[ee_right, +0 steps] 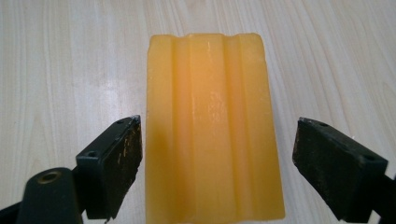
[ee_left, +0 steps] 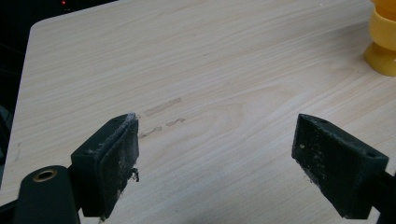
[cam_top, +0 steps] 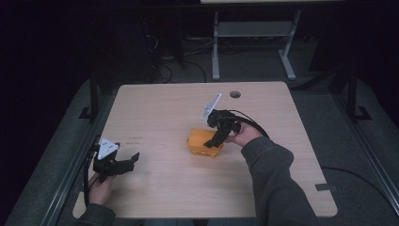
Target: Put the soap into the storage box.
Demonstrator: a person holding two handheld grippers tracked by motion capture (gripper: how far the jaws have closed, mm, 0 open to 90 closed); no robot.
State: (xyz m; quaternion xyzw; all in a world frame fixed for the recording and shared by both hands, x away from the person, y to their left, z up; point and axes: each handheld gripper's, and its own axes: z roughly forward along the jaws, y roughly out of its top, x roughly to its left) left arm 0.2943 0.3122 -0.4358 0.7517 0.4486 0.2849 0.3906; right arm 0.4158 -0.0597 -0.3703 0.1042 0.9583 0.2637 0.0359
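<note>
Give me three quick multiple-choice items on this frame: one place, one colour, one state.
1. Where does the ridged orange plastic block sit?
A. between the right gripper's open jaws
B. beside the left gripper
C. off the table

2. What colour is the block?
A. blue
B. orange
C. white

3. How does the left gripper stand?
A. shut on the block
B. open over bare light wooden table
C. shut on a cable

Key: 1 A, the right gripper view shows a jaw on each side; 2 B, orange in each view; 3 B, jaws apart over wood.

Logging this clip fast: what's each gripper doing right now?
Left gripper: open, holding nothing, over bare wooden table.
Right gripper: open, jaws either side of the ridged orange plastic block, not clamped.
</note>
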